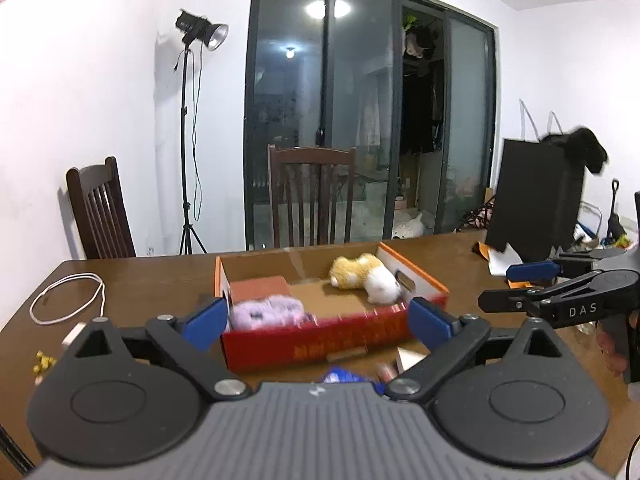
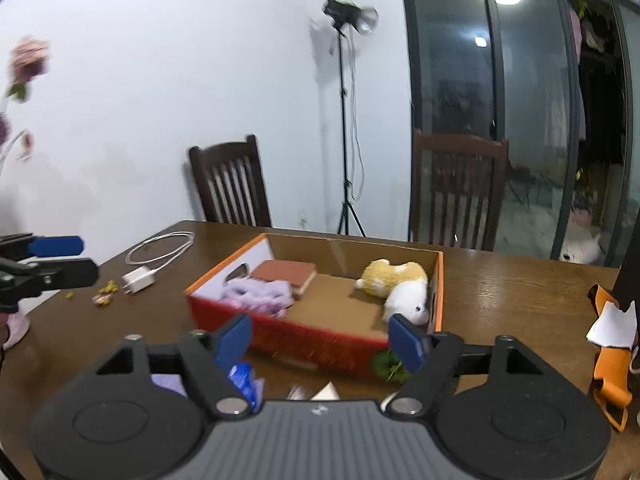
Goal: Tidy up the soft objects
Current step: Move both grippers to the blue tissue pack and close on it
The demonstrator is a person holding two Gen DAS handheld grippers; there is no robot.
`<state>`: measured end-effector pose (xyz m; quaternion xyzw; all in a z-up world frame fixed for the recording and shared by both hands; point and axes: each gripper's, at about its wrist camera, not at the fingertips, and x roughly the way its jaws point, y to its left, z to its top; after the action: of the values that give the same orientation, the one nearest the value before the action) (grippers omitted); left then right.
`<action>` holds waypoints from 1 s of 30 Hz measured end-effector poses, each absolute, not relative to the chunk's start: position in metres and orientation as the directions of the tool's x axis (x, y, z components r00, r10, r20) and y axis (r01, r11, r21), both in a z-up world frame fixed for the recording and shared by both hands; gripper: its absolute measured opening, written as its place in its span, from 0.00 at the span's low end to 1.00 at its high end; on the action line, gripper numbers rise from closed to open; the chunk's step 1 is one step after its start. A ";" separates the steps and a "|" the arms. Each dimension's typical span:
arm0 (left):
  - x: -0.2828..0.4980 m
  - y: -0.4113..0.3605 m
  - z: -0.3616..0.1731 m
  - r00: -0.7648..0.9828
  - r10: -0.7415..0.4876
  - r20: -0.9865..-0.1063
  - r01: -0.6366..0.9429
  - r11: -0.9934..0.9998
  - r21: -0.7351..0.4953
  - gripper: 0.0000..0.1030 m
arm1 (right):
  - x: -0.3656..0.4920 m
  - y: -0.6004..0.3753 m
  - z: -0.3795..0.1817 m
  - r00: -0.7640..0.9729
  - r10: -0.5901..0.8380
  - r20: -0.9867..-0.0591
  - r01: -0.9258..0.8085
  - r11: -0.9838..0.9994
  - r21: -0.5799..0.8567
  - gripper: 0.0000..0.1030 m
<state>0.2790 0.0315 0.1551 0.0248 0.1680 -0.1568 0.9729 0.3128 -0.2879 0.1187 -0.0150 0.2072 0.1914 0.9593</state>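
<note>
An open cardboard box (image 1: 332, 340) with a red front wall and orange rim stands on the brown table; it also shows in the right wrist view (image 2: 320, 340). Inside lie a purple fluffy toy (image 1: 266, 312) (image 2: 258, 294), a brown block (image 1: 260, 286) (image 2: 286, 274) and a yellow-and-white plush (image 1: 364, 276) (image 2: 396, 282). My left gripper (image 1: 316, 322) is open and empty, just in front of the box. My right gripper (image 2: 324, 344) is open and empty, also in front of the box. The right gripper shows at the right edge of the left wrist view (image 1: 520, 284).
A white cable (image 1: 68, 298) and charger (image 2: 138, 280) lie on the table's left. Blue wrapper (image 2: 244, 380), green scrap (image 2: 390, 366) and paper bits lie before the box. An orange item (image 2: 610, 364) lies right. Two chairs (image 1: 312, 196) (image 1: 100, 210) and a light stand (image 1: 188, 140) stand behind.
</note>
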 end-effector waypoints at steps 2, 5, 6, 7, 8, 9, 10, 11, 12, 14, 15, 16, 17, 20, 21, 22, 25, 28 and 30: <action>0.260 0.029 0.141 0.894 -0.286 -0.345 0.305 0.952 0.002 0.97 | 0.290 -0.284 0.106 0.841 0.358 -0.404 -0.378 0.925 0.034 0.77; 0.234 0.031 0.117 0.882 -0.274 -0.384 0.283 0.959 -0.035 0.97 | 0.259 -0.280 0.083 0.839 0.351 -0.416 -0.379 0.925 0.017 0.77; 0.229 0.032 0.111 0.876 -0.276 -0.396 0.280 0.959 -0.049 0.97 | 0.249 -0.280 0.077 0.839 0.351 -0.416 -0.378 0.926 0.018 0.77; 0.223 0.034 0.104 0.869 -0.277 -0.410 0.274 0.959 -0.065 0.97 | 0.239 -0.278 0.070 0.836 0.362 -0.413 -0.387 0.922 0.025 0.76; 0.220 0.036 0.099 0.864 -0.276 -0.421 0.270 0.960 -0.076 0.97 | 0.231 -0.277 0.064 0.825 0.389 -0.410 -0.408 0.912 0.043 0.73; 0.219 0.038 0.094 0.856 -0.272 -0.439 0.263 0.961 -0.083 0.97 | 0.226 -0.275 0.059 0.810 0.418 -0.411 -0.434 0.899 0.057 0.63; 0.221 0.038 0.091 0.850 -0.263 -0.456 0.255 0.964 -0.080 0.97 | 0.223 -0.271 0.056 0.797 0.440 -0.414 -0.456 0.888 0.064 0.56; 0.223 0.038 0.088 0.847 -0.247 -0.470 0.244 0.967 -0.069 0.97 | 0.221 -0.264 0.052 0.782 0.461 -0.419 -0.482 0.874 0.062 0.54; 0.227 0.038 0.087 0.850 -0.225 -0.476 0.227 0.972 -0.054 0.97 | 0.220 -0.258 0.050 0.769 0.478 -0.426 -0.506 0.861 0.052 0.49; 0.230 0.041 0.087 0.860 -0.205 -0.467 0.208 0.977 -0.046 0.97 | 0.223 -0.245 0.047 0.748 0.501 -0.435 -0.534 0.844 0.054 0.44; 0.233 0.041 0.088 0.862 -0.213 -0.459 0.213 0.976 -0.054 0.97 | 0.226 -0.239 0.045 0.738 0.516 -0.435 -0.545 0.836 0.067 0.44; 0.237 0.042 0.089 0.862 -0.228 -0.452 0.223 0.973 -0.066 0.97 | 0.231 -0.234 0.043 0.722 0.538 -0.434 -0.562 0.823 0.085 0.44; 0.241 0.042 0.089 0.861 -0.240 -0.448 0.233 0.970 -0.072 0.97 | 0.236 -0.229 0.040 0.707 0.558 -0.433 -0.578 0.810 0.099 0.44; 0.258 0.038 0.087 0.855 -0.242 -0.458 0.245 0.968 -0.054 0.97 | 0.260 -0.207 0.022 0.662 0.585 -0.468 -0.608 0.785 0.122 0.42; 0.264 0.037 0.086 0.855 -0.240 -0.460 0.244 0.968 -0.051 0.97 | 0.268 -0.200 0.016 0.651 0.581 -0.489 -0.610 0.783 0.119 0.42; 0.272 0.037 0.085 0.851 -0.240 -0.467 0.245 0.968 -0.052 0.97 | 0.274 -0.196 0.011 0.644 0.574 -0.506 -0.608 0.785 0.118 0.41; 0.289 0.037 0.081 0.843 -0.247 -0.478 0.247 0.967 -0.066 0.97 | 0.292 -0.196 0.005 0.662 0.514 -0.546 -0.545 0.830 0.120 0.39; 0.307 0.041 0.078 0.837 -0.268 -0.476 0.261 0.962 -0.082 0.93 | 0.305 -0.216 0.004 0.696 0.460 -0.551 -0.457 0.876 0.154 0.39; 0.325 0.042 0.075 0.829 -0.291 -0.479 0.279 0.955 -0.097 0.81 | 0.313 -0.233 0.006 0.731 0.407 -0.548 -0.379 0.910 0.171 0.40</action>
<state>0.3249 0.0420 0.0748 -0.0114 0.2520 -0.1490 0.9561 0.3130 -0.2333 0.0063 0.0235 0.3000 0.2114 0.9299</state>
